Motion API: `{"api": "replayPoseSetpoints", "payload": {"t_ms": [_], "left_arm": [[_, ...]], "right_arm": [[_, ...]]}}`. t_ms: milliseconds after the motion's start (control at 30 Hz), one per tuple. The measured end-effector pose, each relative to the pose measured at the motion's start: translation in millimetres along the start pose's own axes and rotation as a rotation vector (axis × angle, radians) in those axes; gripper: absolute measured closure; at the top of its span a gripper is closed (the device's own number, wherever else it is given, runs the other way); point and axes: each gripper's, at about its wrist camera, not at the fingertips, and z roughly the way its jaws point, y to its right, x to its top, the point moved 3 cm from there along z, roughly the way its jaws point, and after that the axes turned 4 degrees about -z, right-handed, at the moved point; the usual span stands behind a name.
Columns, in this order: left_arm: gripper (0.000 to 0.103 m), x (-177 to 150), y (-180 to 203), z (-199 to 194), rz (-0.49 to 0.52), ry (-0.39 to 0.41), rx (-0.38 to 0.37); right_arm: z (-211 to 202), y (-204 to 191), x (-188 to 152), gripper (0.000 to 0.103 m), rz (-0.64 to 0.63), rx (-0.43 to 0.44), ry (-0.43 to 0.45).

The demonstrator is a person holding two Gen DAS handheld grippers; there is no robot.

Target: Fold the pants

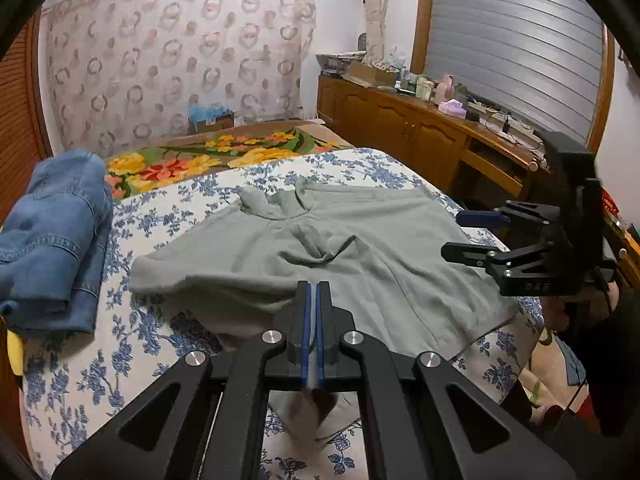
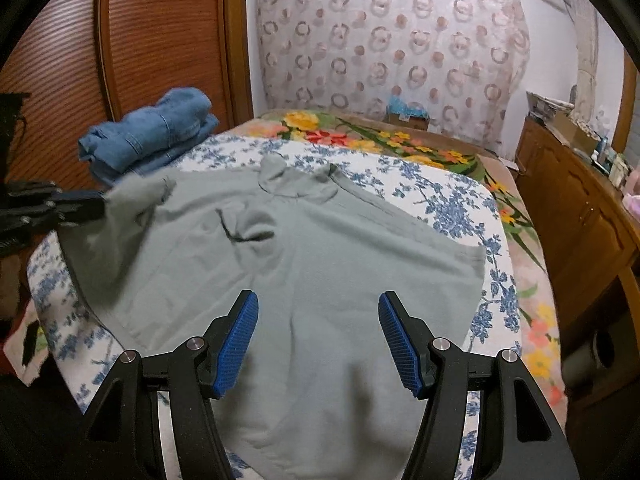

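The grey-green pants (image 2: 304,248) lie spread on the bed (image 2: 448,200) over a blue-flowered sheet. The left tongs (image 1: 313,292) are clamped on a lifted edge of the pants at 9 o'clock in the right wrist view (the cloth there is blurred). The right tongs (image 2: 318,320) are spread wide above the near cloth, gripping nothing. Folded denim jeans (image 2: 152,136) sit at 10 o'clock. A cardboard box (image 2: 408,114) at 1 o'clock holds something blue; I cannot tell what
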Motion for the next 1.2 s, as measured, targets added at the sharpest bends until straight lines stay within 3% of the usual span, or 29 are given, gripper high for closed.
{"api": "replayPoseSetpoints", "payload": {"t_ms": [200,267,433,500,733,1200], "left_arm": [[0.100,-9,-11,0,-0.042,-0.015,0.038],[0.093,-10,-14,-4,-0.047,-0.005,0.053],[0.038,-12,-27,-18,-0.077,0.037,0.080],[0.030,-13,-34,-24,-0.090,0.055,0.091],[0.028,-25,-55,-42,-0.132,0.087,0.119],[0.028,-72,-82,-19,-0.184,0.003,0.148]], "right_arm": [[-1,-12,0,0.044,-0.009,0.027,0.014],[3,-16,1,0.044,-0.011,0.044,0.018],[14,-33,3,0.045,-0.029,0.083,0.022],[19,-39,5,0.045,-0.035,0.097,0.023],[20,-50,10,0.046,-0.034,0.132,0.044],[36,-82,35,0.047,-0.017,0.258,0.100]]}}
